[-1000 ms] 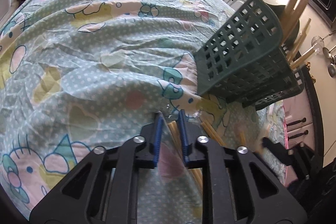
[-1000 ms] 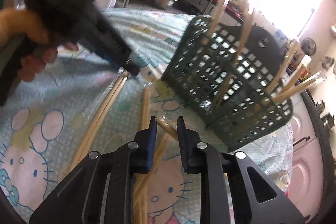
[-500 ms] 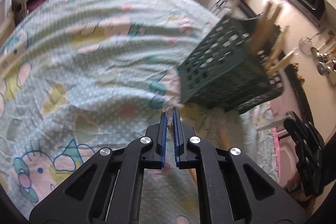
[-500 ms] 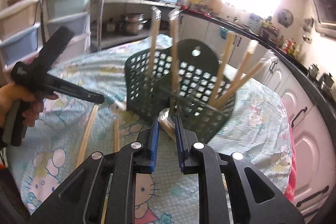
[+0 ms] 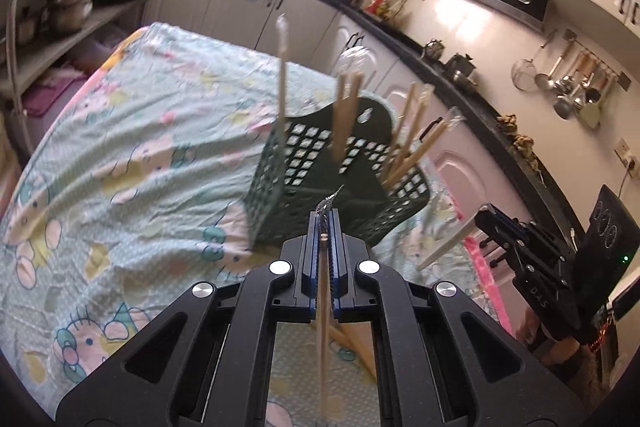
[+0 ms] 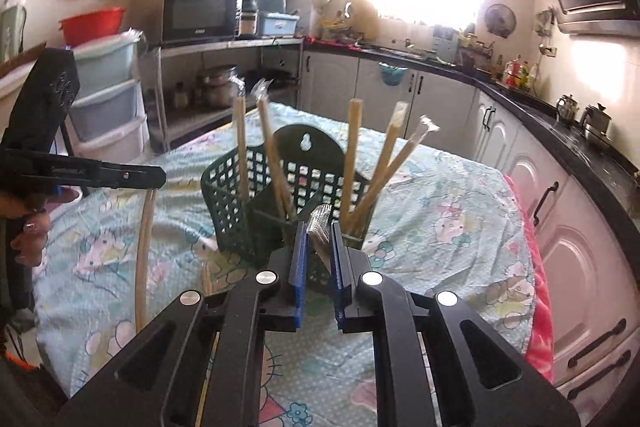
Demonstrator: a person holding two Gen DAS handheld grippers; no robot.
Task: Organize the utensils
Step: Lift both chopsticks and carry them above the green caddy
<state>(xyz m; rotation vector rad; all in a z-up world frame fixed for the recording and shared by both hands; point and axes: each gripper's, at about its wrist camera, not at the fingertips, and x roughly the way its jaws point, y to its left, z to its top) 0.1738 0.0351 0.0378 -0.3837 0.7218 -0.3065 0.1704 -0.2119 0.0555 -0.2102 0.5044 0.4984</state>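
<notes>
Left wrist view: the left tool [image 5: 323, 227] is clamped on a wrapped pair of pale wooden chopsticks [image 5: 322, 327] hanging below centre. The dark green plastic lattice basket [image 5: 304, 163], mid-frame, stands on the cartoon-print cloth over the table [image 5: 120, 155].

Right wrist view: the right tool [image 6: 319, 239], its jaws just closing, pinches another wrapped chopstick pair [image 6: 320, 223] before the basket at centre; more chopsticks stand upright inside.

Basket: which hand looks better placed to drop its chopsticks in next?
Probably the right. The right gripper holds its wrapped chopsticks just before the basket; the left gripper holds its pair farther back.
</notes>
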